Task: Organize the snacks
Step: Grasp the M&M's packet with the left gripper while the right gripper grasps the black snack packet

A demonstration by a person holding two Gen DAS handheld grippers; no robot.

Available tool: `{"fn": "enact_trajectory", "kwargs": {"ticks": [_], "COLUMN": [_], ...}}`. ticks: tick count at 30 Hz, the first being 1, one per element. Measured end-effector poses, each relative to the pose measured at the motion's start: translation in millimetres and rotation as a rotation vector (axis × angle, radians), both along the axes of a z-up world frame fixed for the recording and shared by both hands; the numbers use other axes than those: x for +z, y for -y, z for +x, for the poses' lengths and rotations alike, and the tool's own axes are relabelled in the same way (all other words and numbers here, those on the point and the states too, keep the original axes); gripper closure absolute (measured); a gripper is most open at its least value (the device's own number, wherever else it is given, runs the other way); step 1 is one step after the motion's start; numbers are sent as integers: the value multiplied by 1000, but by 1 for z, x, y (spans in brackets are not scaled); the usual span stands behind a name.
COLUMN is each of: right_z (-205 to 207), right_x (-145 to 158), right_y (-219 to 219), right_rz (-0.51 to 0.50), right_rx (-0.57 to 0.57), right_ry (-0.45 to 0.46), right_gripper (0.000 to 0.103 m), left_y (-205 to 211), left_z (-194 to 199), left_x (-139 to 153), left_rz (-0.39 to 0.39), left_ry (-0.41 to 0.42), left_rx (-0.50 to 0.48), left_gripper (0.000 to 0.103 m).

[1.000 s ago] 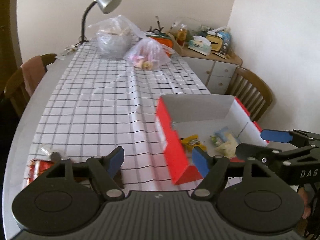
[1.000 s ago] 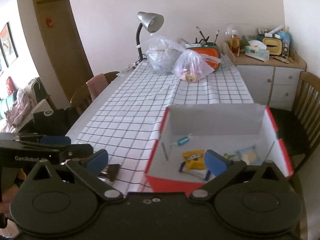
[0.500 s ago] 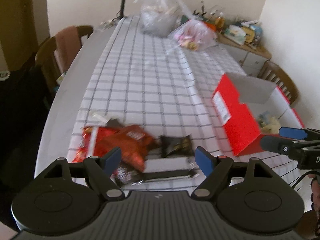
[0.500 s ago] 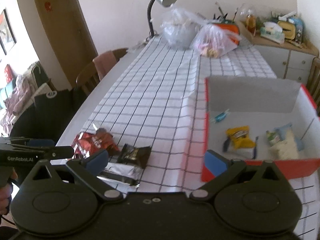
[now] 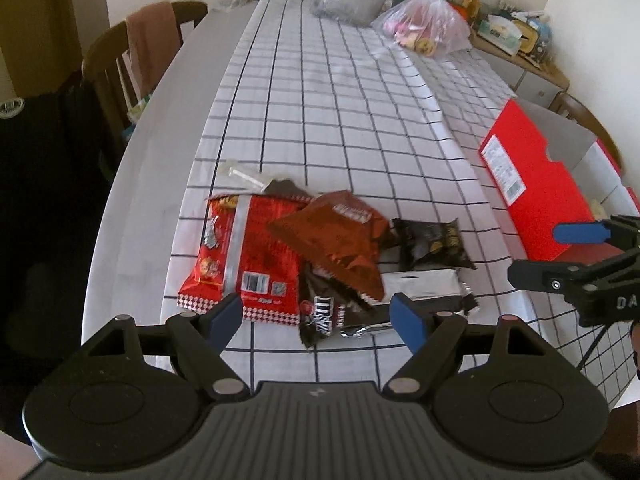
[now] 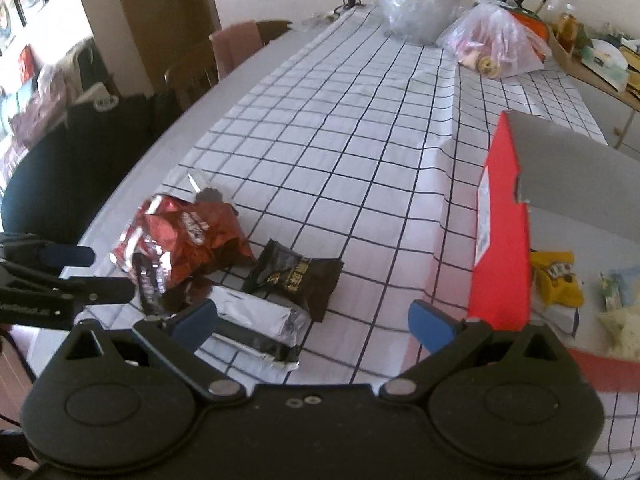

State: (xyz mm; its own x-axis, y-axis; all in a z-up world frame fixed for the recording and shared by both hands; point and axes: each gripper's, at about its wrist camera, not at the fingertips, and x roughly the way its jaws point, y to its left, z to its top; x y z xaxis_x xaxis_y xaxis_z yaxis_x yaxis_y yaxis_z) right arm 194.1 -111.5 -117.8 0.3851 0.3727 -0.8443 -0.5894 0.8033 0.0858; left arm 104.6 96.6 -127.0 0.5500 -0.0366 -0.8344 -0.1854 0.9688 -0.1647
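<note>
A pile of snack packets lies on the checked tablecloth: a red biscuit bag (image 5: 244,252), a brown-red crinkled bag (image 5: 336,240), a black packet (image 5: 434,240), a silver-black bar wrapper (image 5: 424,288) and a dark M&M's packet (image 5: 320,316). My left gripper (image 5: 316,314) is open and empty, just above the pile's near edge. My right gripper (image 6: 312,318) is open and empty, over the silver wrapper (image 6: 256,328) and black packet (image 6: 296,276). The red box (image 6: 504,232) stands to the right and holds a yellow packet (image 6: 558,276) and pale snacks.
Two clear plastic bags (image 5: 424,28) of goods sit at the table's far end. A wooden chair (image 5: 132,60) stands at the left side. A cluttered cabinet (image 5: 516,40) is at the back right. The table edge (image 5: 132,184) curves along the left.
Both grippers have swung left and tilted down from the red box toward the snack pile, which now fills the near view. Both stayed open.
</note>
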Motion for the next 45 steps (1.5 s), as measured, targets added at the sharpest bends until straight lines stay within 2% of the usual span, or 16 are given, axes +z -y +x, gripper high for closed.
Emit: {"fn": "enact_trajectory", "kwargs": {"ticks": [10,16,22,27,29,33,35,41,45], "right_z": [31,36,35,35,33,30,30,24,18], "right_x": [-38,-46,-53,-55,-55,-53,-51,-43,-37], "right_y": [-25,-34,-41,-43,-43,-43,-41,-35,-36], "right_rz": [-46,-20,-30,-30,-23,-21,-14,14,14], "right_rx": [-12,-17,-7,-7,-4,-3,-10,-26,-20], "right_ry": [-49,-69,-69,-71,-72,-53,-47,-14,25], "right_gripper": [6,10,19,24,30,36,43,57,64], "left_y": [2,2,1,2,3,4,5,6,5], "left_z": [13,19,21,22,23,23,24,24,24], "left_x": [-23,-32,-38,-40,-41,-41,-42,-43,-42], "left_rz": [20,16,-11,-22,-25,-29,-37,-27,-31], "left_ry": [-18,-23,-34,-43,-54,-64,-67,-75,-85], "left_rx": [-14,-8,-6,-15,-18,-23,-28,-21,-13], "left_gripper": [22,23,24,32,44,52,61,69,70]}}
